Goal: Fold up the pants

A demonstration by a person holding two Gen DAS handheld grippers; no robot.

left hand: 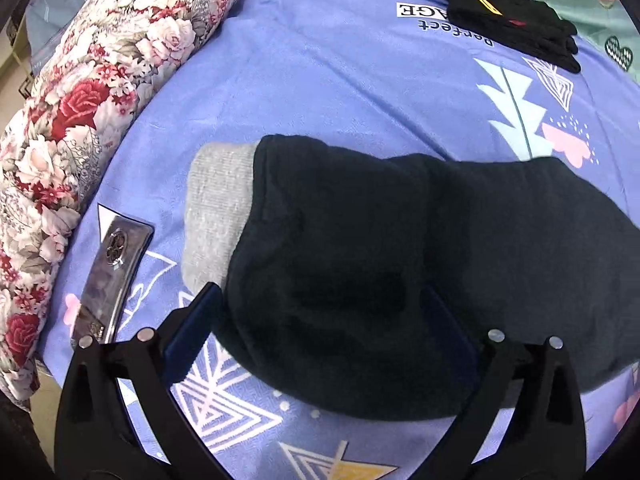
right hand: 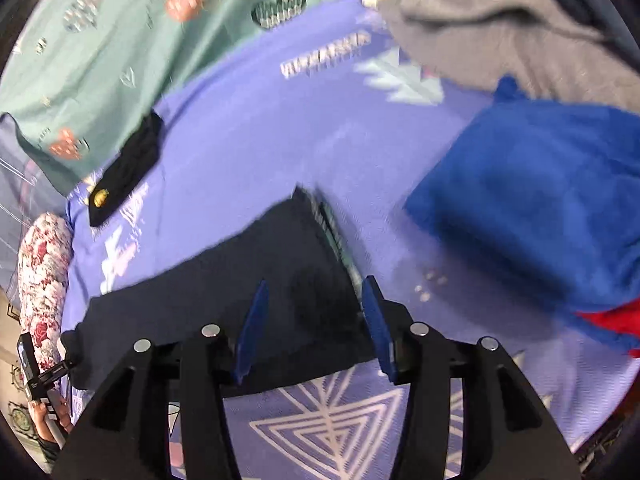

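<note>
Now pants lie folded on bed, long axis across, between floral-quilt edge & blue-pile side. L gripper wide apart, straddles near end, nothing pinched. R gripper half parted over other end, not pinching.

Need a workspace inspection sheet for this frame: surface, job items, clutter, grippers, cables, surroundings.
Surface: purple printed bedsheet, teal sheet beyond.
Job's things: dark pants folded flat, grey cuff showing.
Clutter: phone, black gloves, blue garment, grey garment.
Grippers: left gripper wide open astride the pants; right gripper open over the pants, nothing pinched.
Cables: nothing seen.
Surroundings: floral quilt along the bed edge.
</note>
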